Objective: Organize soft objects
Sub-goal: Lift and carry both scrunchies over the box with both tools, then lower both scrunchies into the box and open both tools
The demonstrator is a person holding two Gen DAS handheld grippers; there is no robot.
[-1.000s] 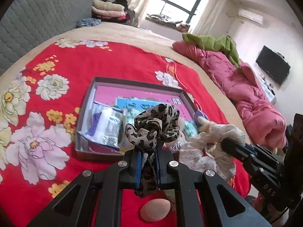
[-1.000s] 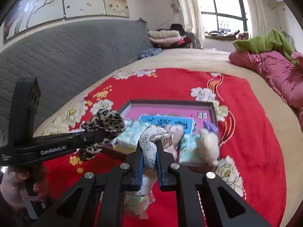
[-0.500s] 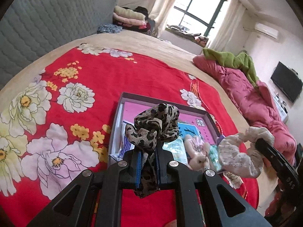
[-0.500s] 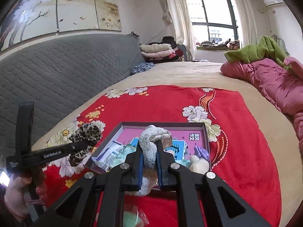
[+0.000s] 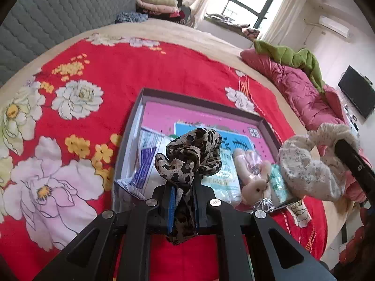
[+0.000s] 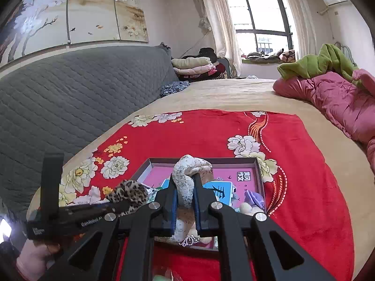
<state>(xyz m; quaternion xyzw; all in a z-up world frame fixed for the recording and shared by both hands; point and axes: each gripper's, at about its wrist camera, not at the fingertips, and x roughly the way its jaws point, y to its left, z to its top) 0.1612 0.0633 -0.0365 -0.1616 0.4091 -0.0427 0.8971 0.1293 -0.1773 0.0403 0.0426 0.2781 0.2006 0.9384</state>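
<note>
Left tongs (image 5: 182, 201) clamp a leopard scrunchie (image 5: 191, 157), right tongs (image 6: 185, 202) a cream scrunchie (image 6: 187, 175) — both held above the box (image 5: 131, 126) on the bed. Best lowered into a bare spot before letting go — away from the plush bunny (image 5: 254, 178).

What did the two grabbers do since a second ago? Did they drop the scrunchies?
No drop. Both grippers rose and pulled back from the box: it looks smaller and farther in the right wrist view. The left gripper stays clamped on the leopard scrunchie, the right gripper on the cream scrunchie. Box contents look unchanged.
</note>
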